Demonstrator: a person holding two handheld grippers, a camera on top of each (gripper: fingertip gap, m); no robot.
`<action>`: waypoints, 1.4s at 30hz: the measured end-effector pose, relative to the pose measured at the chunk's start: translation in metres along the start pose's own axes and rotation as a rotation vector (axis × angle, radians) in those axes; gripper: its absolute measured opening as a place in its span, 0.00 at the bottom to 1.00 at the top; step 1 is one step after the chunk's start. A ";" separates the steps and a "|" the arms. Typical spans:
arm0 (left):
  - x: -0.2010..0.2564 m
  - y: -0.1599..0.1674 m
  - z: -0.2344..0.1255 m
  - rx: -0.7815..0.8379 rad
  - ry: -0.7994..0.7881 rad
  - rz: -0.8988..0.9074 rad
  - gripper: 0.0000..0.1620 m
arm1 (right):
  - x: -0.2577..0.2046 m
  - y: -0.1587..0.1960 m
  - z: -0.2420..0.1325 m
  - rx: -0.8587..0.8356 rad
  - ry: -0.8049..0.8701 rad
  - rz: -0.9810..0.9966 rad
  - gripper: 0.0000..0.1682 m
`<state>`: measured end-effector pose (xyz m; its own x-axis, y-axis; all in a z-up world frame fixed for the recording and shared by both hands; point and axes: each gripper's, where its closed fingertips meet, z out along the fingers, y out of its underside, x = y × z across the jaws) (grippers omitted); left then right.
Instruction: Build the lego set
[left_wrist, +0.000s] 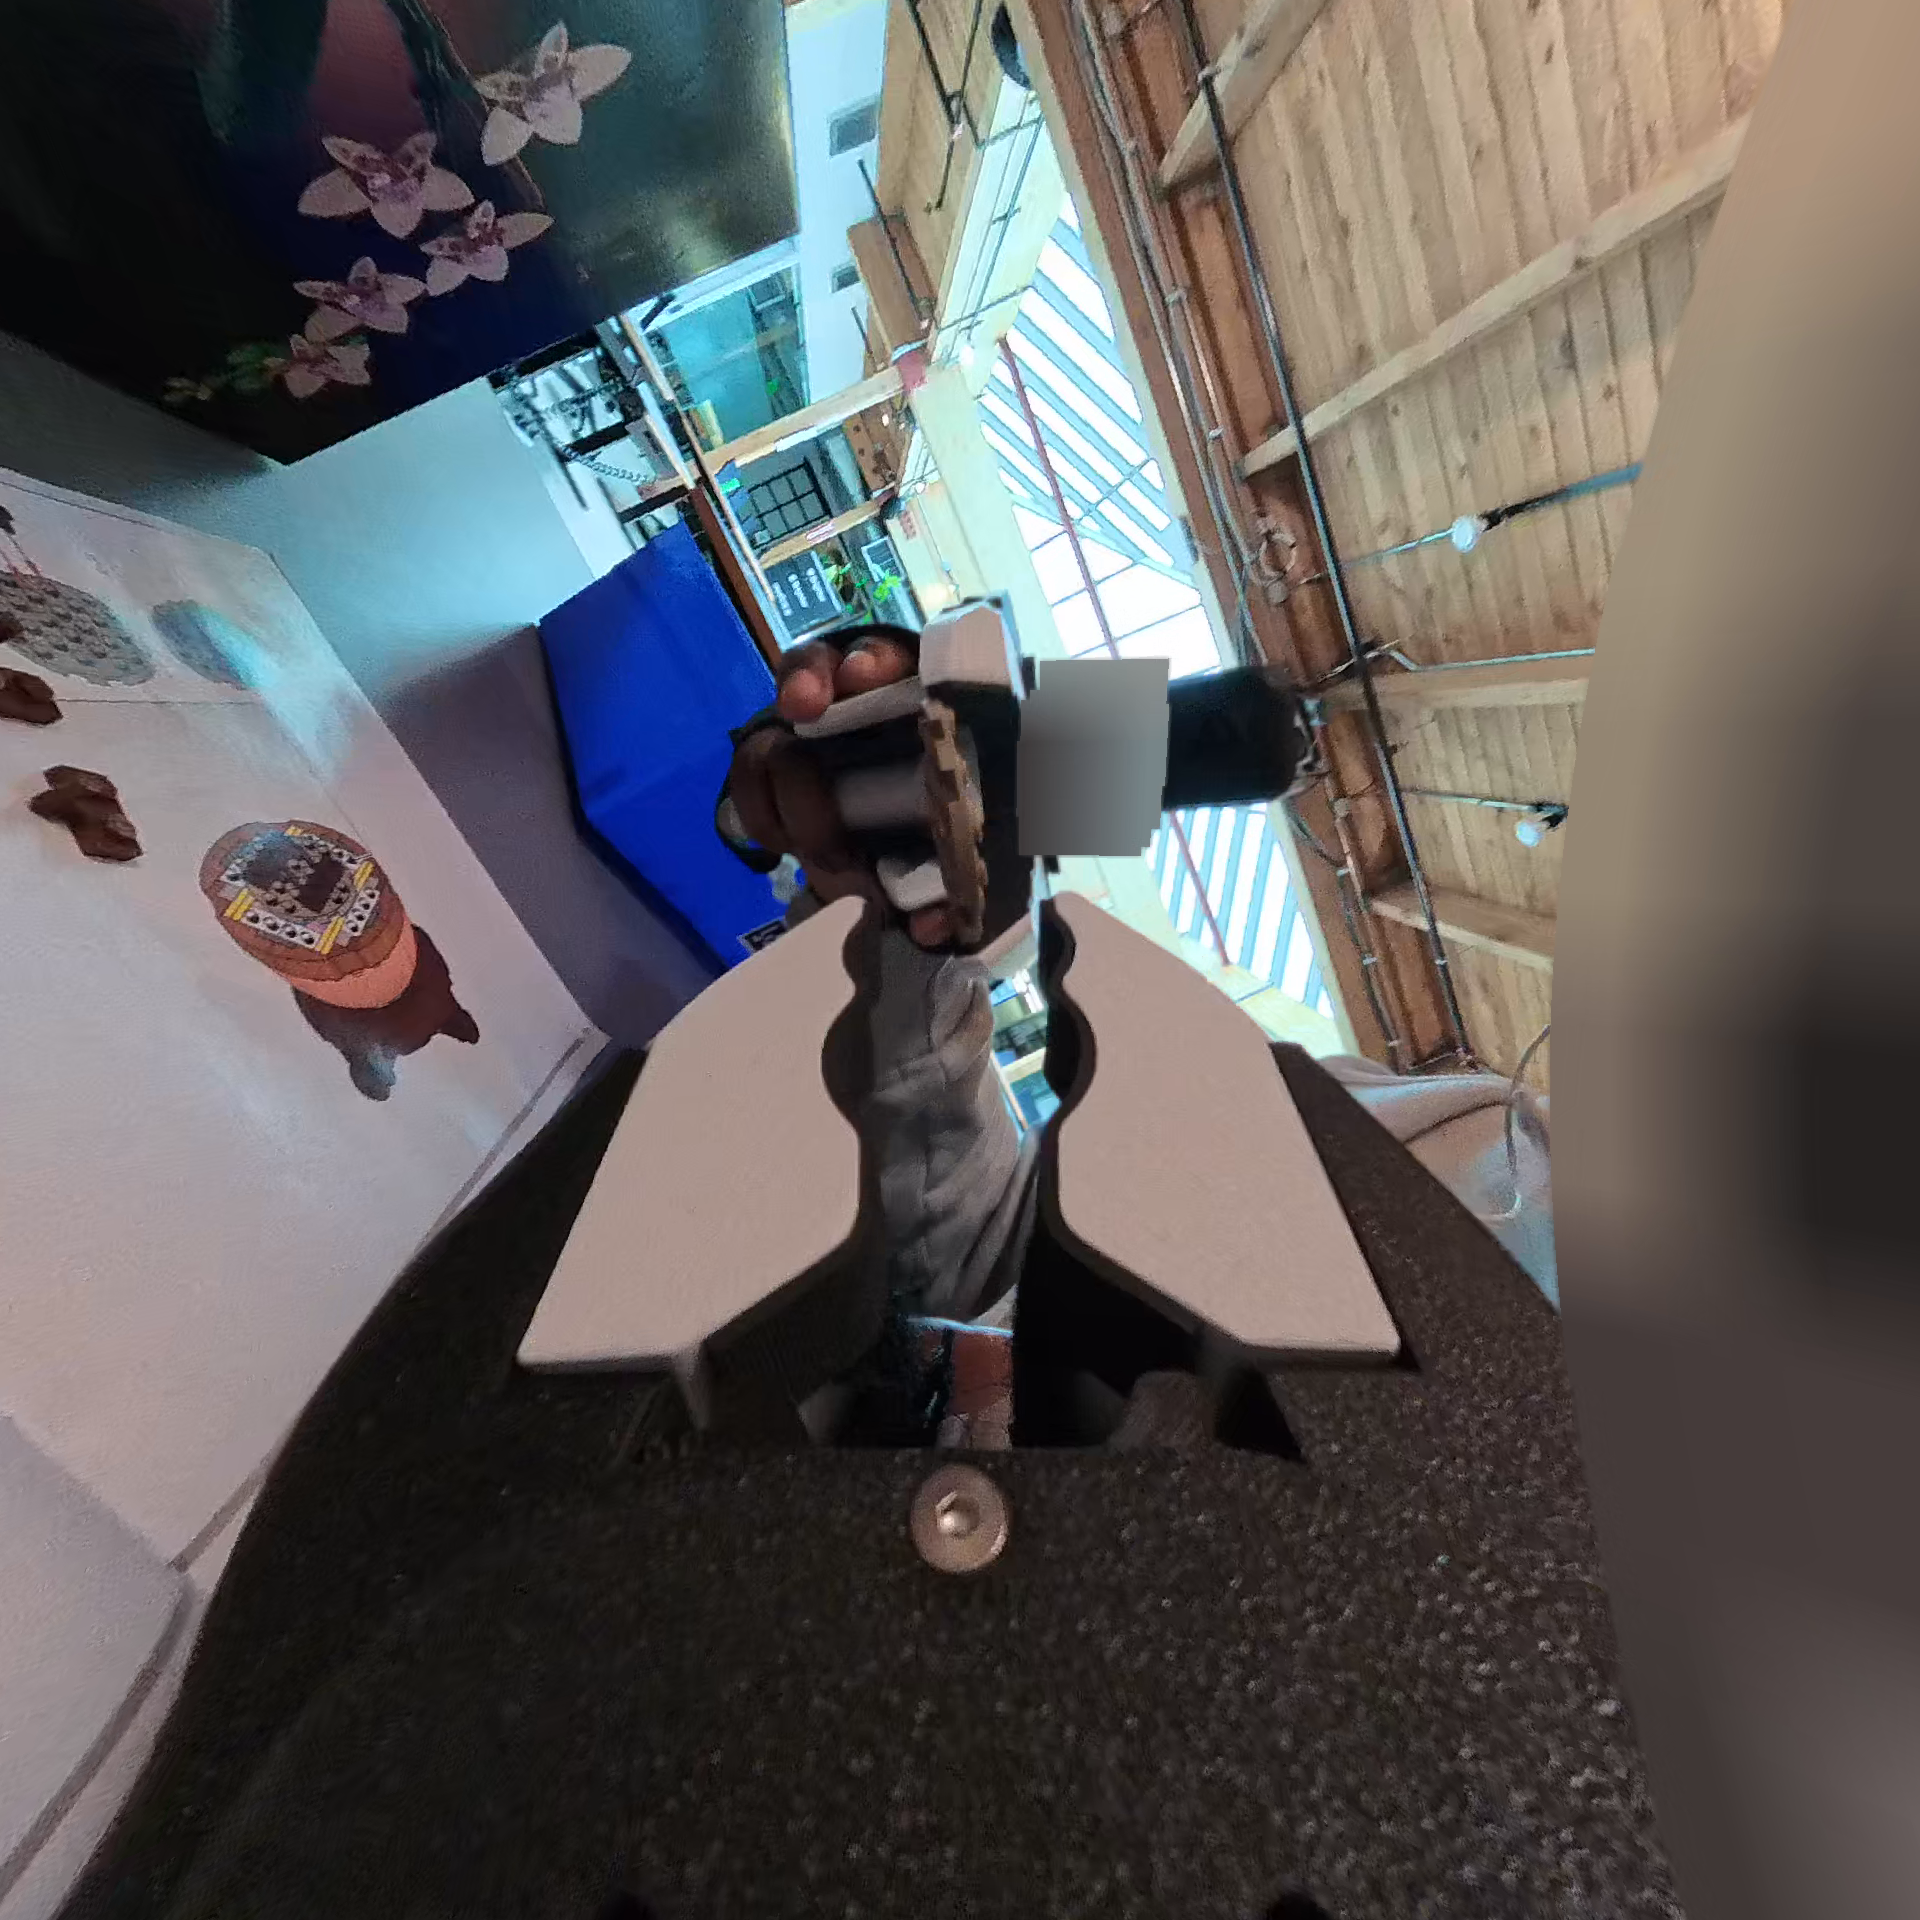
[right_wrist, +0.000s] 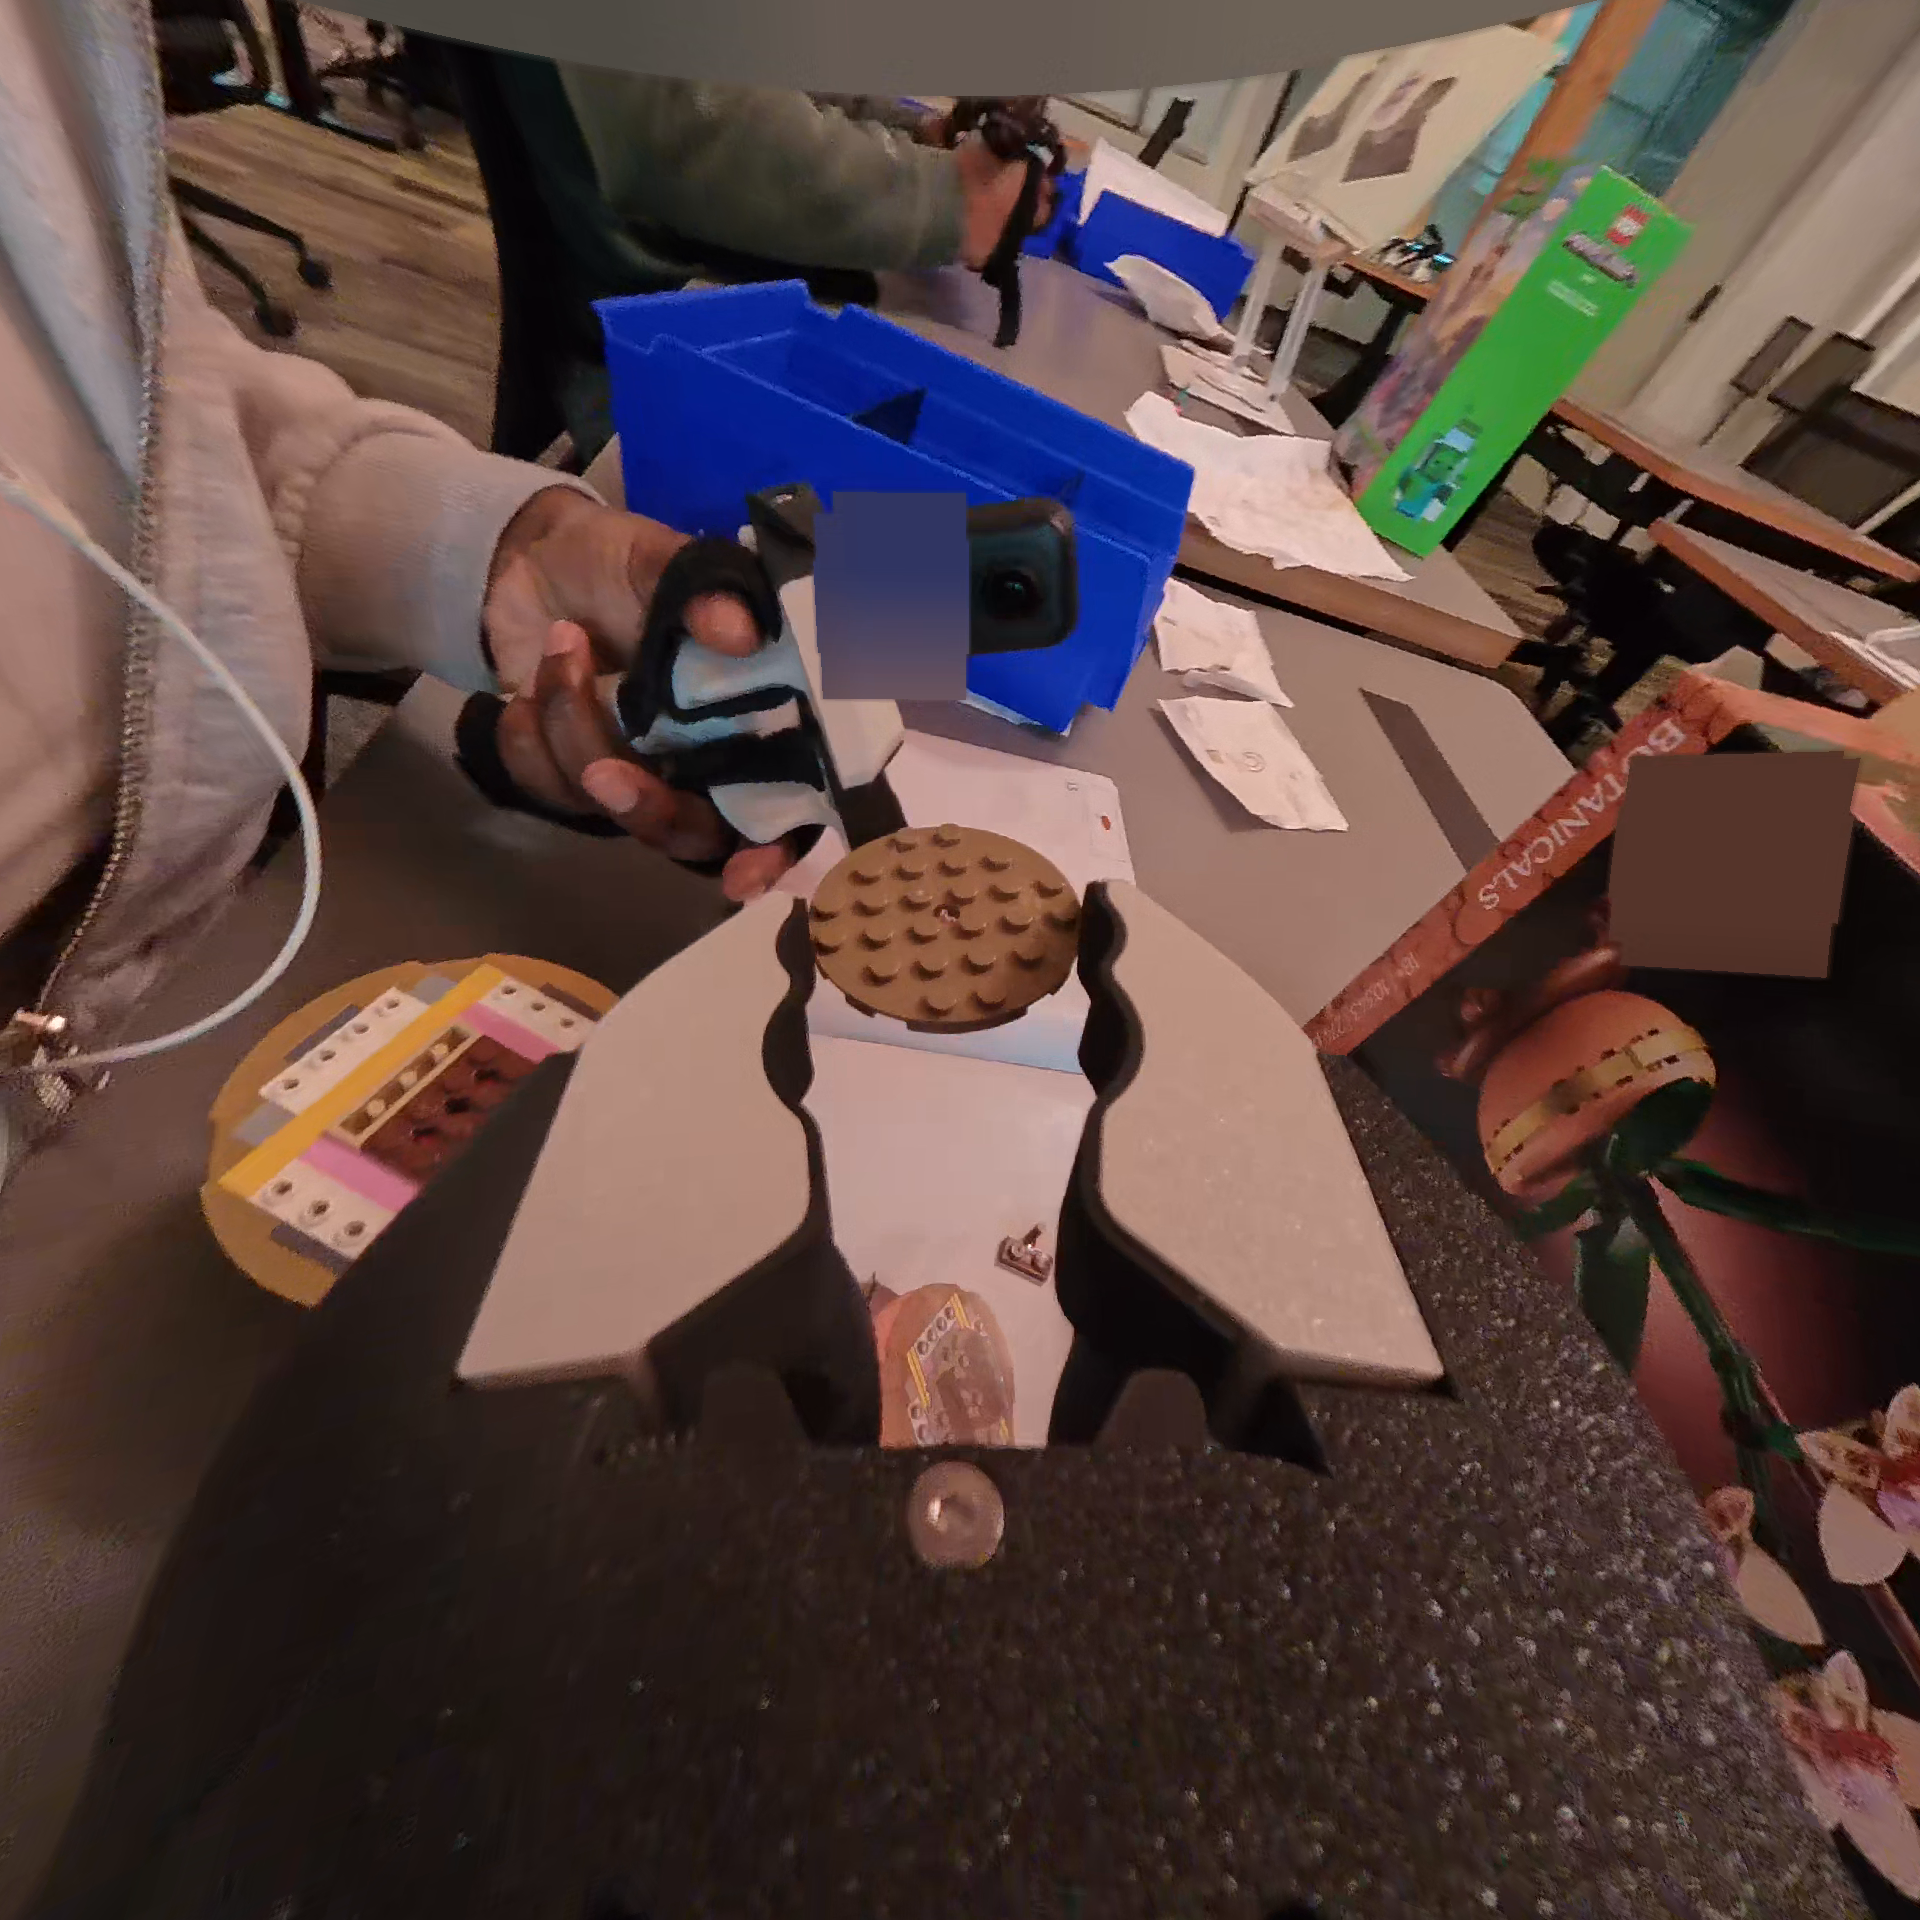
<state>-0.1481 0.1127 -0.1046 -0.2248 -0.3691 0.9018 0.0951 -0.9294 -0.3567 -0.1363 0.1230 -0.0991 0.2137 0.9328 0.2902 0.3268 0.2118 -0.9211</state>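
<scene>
A round tan studded plate (right_wrist: 940, 935) is held in the air by its rim between the fingertips of my right gripper (right_wrist: 945, 920). In the left wrist view the plate (left_wrist: 954, 810) shows edge-on in front of my left gripper (left_wrist: 961, 925), which is open. The plate's near edge sits in the gap between its jaws without being gripped. The left gripper's fingers (right_wrist: 847, 748) lie one above and one below the plate. The partly built round base (right_wrist: 405, 1122), with yellow, pink and white bricks, rests on the grey table (right_wrist: 1299, 914) at the left.
An open instruction booklet (right_wrist: 935, 1143) lies under the grippers; it also shows in the left wrist view (left_wrist: 208, 1091). Blue bins (right_wrist: 883, 416) stand behind. The flower set box (right_wrist: 1558, 1091) is at the right, a green box (right_wrist: 1507, 364) and loose papers (right_wrist: 1247, 769) farther back. The grippers are tip to tip, or close to it.
</scene>
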 end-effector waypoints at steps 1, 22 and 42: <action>-0.001 0.000 -0.001 -0.007 -0.014 0.010 0.17 | -0.001 0.001 0.000 -0.015 -0.018 -0.014 0.29; -0.014 -0.008 -0.002 -0.012 -0.109 0.083 0.02 | 0.036 0.038 -0.045 -0.161 0.236 0.290 0.31; -0.056 -0.014 -0.022 -0.115 -0.263 0.040 0.02 | 0.008 0.104 -0.034 -0.257 0.274 0.306 0.24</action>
<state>-0.1587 0.1465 -0.1551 0.0372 -0.4050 0.9136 -0.0148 -0.9143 -0.4047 -0.0692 0.1421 -0.1840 0.5584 0.8228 0.1058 0.4207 -0.1710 -0.8909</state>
